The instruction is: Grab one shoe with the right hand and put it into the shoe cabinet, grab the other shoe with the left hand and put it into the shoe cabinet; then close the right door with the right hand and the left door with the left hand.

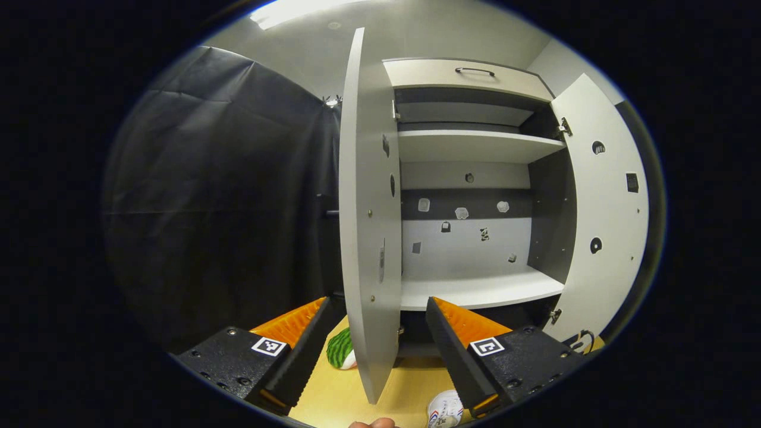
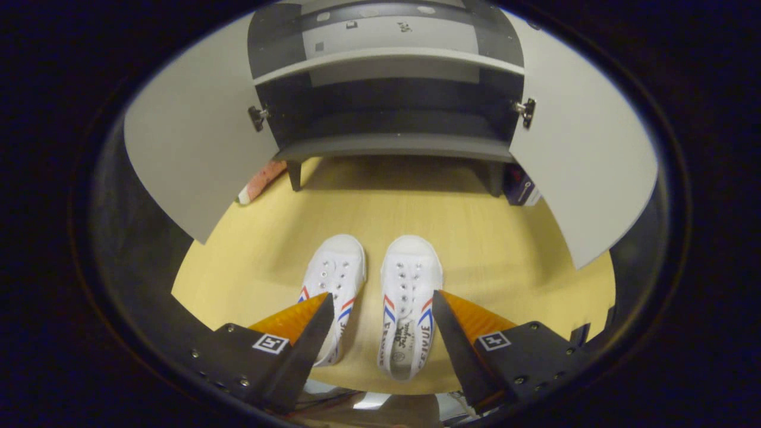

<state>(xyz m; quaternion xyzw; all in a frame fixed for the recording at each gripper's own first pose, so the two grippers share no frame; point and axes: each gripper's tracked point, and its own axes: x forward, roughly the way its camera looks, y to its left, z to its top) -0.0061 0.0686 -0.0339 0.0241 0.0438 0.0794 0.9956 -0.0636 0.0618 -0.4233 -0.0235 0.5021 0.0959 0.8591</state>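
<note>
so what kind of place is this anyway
Likely a staged recording booth, not a home: a shoe cabinet with both doors open, a pair of white sneakers on a wood-look floor, black cloth wall.

left shoe (image 2: 333,297) half behind fingers (image 2: 297,333)

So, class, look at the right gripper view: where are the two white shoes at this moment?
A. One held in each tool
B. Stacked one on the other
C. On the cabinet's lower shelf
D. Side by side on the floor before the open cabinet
D: the shoes lie side by side on the floor before the cabinet, and the right tool hangs open above them.
</note>
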